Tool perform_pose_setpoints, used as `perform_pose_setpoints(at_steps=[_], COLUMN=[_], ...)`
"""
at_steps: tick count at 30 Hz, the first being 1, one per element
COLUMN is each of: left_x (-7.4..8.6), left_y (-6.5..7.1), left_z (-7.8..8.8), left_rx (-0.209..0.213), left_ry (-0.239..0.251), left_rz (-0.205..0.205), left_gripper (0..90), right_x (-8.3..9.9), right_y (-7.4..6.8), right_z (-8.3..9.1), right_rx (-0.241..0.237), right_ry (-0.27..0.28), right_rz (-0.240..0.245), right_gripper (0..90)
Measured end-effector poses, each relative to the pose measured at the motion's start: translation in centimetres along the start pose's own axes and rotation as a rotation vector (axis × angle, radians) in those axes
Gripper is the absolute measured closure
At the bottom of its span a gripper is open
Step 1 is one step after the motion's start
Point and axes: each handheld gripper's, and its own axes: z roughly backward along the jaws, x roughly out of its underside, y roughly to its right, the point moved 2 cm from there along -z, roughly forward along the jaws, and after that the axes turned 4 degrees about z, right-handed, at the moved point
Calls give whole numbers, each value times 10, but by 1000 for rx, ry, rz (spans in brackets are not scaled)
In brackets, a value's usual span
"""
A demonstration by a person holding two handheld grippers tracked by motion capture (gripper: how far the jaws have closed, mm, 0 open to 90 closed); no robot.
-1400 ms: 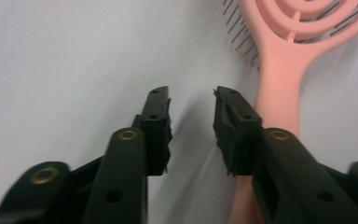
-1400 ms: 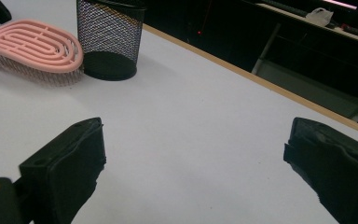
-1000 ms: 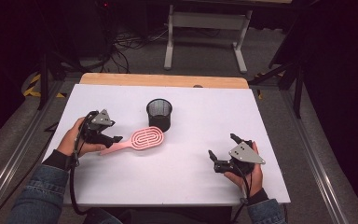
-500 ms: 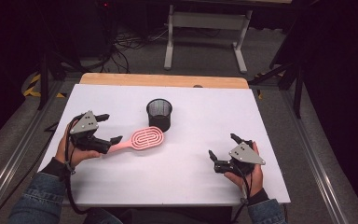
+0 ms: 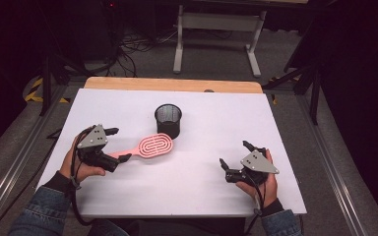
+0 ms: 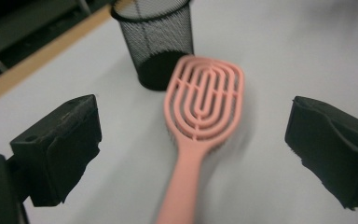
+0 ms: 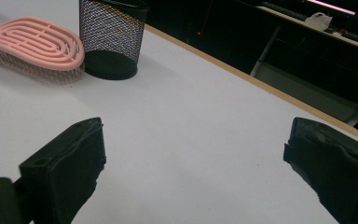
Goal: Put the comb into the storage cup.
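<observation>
Your left gripper (image 5: 118, 144) has just been opening its jaws; they now stand wide, 1 on each side of the pink hairbrush (image 5: 150, 146) handle without pressing it. The brush lies flat on the white table (image 5: 202, 196), its slotted head (image 6: 205, 100) just beside the black mesh cup (image 5: 168, 120). Your right gripper (image 5: 235, 156) rests near the table's right front, well apart from the brush, its 2 jaws spread wide with nothing between them.

Both forearms rest low over the table. The left gripper (image 5: 118, 145) has just been opening, its jaws wide apart; the right gripper (image 5: 235, 154) stands wide open too.
</observation>
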Motion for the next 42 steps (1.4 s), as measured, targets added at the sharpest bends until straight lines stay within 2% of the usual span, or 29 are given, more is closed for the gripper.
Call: perform_pose_setpoints(at_steps=[3,4,5,6,7,9,10,12,13,14,15,16,21,24,25,27,28,32,37,42], left_x=[-1,-3,-3,-3,-3,-2,-2,0,0,0,0,-1,-3,-5,-4,-4,-3,-4,-7,-8], left_y=[-1,0,0,0,0,-2,-3,-9,-9,-11,-12,-13,-12,-11,-11,-12,-12,-11,-11,-10], left_z=[-8,-15,-15,-19,-22,-30,-34,-43,-43,-46,-48,-52,-63,-68,-69,-71,-71,-72,-77,-78], left_rx=[3,4,4,3,-4,1,-17,10,10,9,17,37,57,65,59,58,64,64,54,65], left_ry=[-93,-196,-196,-248,-281,-359,-385,-438,-438,-455,-478,-496,-562,-583,-608,-614,-612,-615,-612,-618], left_rz=[-10,-47,-47,-70,-82,-94,-107,-102,-102,-100,-97,-114,-133,-149,-153,-154,-138,-144,-136,-133], left_gripper=[54,75,101,101,102,106,118,167,185,230,230,296,373,491,525,568,568,625,615,661], right_x=[0,0,1,1,1,1,2,2,2,2,2,3,3,3,3,4,4,4,3,4], right_y=[0,-1,-1,-1,-1,-1,-1,-2,-2,-2,-2,-1,-2,-2,-2,-2,-2,-2,-3,-3], right_z=[-1,-1,-2,-2,-3,-3,-3,-3,-3,-4,-4,-4,-5,-5,-5,-5,-5,-5,-6,-6], right_rx=[-5,-5,-5,-5,-7,-9,-9,-13,-13,-13,-13,-16,-23,-26,-26,-27,-27,-28,-34,-32], right_ry=[-5,-8,-9,-9,-12,-16,-19,-20,-20,-22,-22,-24,-28,-30,-31,-31,-32,-33,-37,-36], right_rz=[4,4,5,5,4,2,2,3,3,8,8,5,6,9,9,9,9,9,16,15], right_gripper=[53,53,53,53,53,53,53,53,53,54,54,54,57,58,58,58,58,58,58,59])
